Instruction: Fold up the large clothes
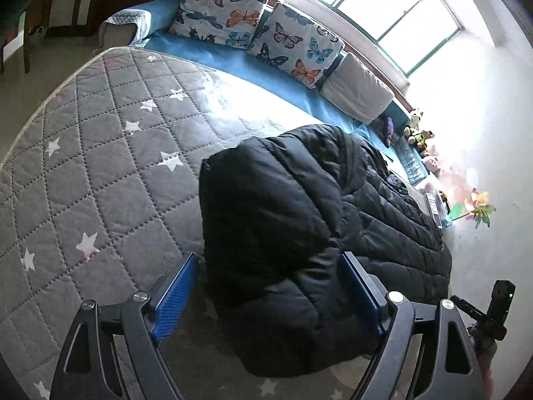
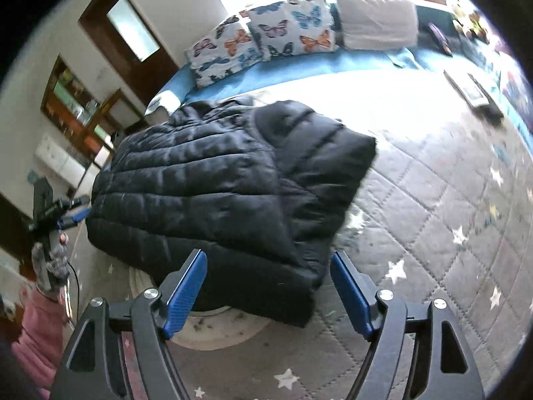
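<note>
From the left wrist view, the left gripper (image 1: 269,295) hangs released, its blue-padded fingers (image 1: 173,300) spread wide around the near end of a black quilted puffer jacket (image 1: 299,233), which lies partly folded on the grey star-quilted bed cover (image 1: 100,166) with its long axis running away toward the window wall. From the right wrist view, the right gripper (image 2: 268,295) is likewise spread and empty, just short of the puffy jacket's near hem, so either hand looks about equally near for the next fold.
</note>
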